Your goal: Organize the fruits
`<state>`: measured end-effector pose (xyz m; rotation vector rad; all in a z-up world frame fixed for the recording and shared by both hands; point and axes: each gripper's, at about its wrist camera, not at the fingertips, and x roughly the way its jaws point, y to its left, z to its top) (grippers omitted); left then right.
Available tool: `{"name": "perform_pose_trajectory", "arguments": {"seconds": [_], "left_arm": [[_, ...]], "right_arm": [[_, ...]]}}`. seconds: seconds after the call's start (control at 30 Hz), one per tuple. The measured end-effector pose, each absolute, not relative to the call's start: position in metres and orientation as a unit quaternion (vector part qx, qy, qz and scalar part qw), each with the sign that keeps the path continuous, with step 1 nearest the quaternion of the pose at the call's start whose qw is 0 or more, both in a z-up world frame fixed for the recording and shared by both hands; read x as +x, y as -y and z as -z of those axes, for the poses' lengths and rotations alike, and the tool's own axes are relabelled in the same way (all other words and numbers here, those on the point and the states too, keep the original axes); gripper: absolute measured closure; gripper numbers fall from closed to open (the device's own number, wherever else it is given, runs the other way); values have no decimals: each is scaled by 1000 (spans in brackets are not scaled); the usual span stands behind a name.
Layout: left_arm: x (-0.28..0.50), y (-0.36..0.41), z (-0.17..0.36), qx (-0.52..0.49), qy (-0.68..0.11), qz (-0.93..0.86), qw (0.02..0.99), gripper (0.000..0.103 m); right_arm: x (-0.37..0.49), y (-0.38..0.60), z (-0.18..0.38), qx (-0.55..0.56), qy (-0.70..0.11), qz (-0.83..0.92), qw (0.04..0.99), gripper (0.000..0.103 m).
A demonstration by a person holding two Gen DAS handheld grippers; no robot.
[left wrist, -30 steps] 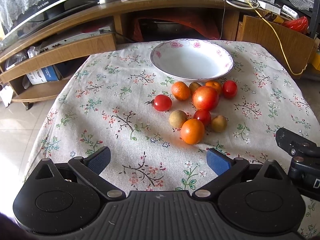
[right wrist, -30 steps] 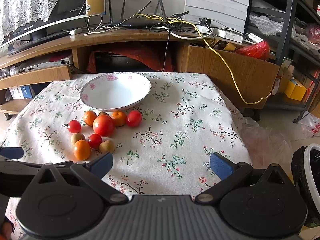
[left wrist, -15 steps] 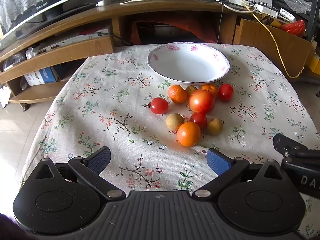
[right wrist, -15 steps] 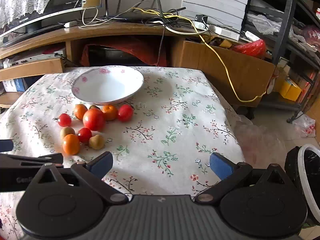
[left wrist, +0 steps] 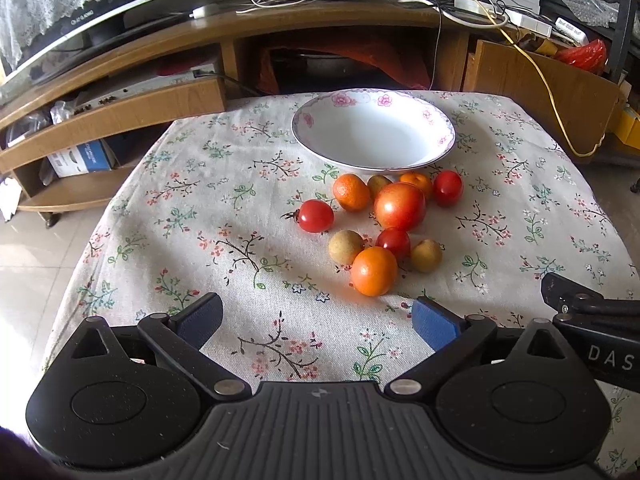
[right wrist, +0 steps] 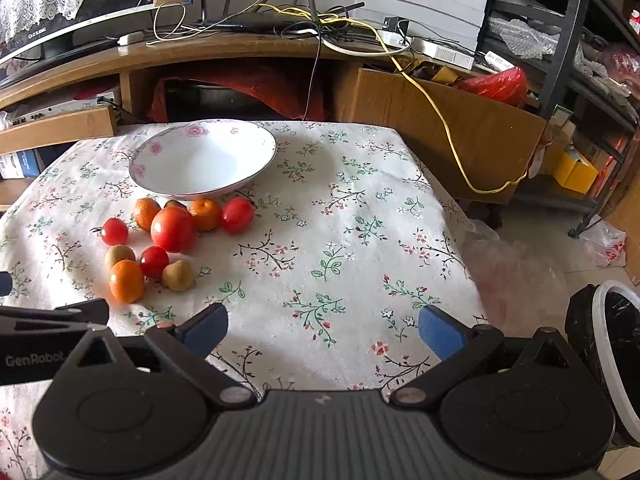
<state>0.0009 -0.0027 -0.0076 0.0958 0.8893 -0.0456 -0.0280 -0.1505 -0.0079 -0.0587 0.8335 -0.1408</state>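
An empty white bowl with pink flowers on its rim stands at the far side of a table under a floral cloth. In front of it lies a cluster of fruit: a large red tomato, small red tomatoes, oranges and small brown fruits. My left gripper is open above the near cloth, short of the front orange. My right gripper is open over bare cloth, right of the fruit and the bowl.
A wooden TV stand with cables and boxes runs behind the table. In the right wrist view a yellow cable hangs at the right, a black-lined bin stands on the floor by the table's right edge, and a metal shelf rises behind.
Both grippers have drawn back and risen a little, so the bowl and fruit sit slightly farther off. Neither gripper's opening has changed; no fruit has moved.
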Motion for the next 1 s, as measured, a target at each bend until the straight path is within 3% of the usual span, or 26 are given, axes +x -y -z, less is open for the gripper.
{"name": "perform_pose_trajectory", "arguments": {"seconds": [1.0], "left_arm": [[3, -4, 14, 37, -427, 46, 902, 5]], "right_arm": [[-24, 150, 11, -14, -419, 43, 907, 6]]}}
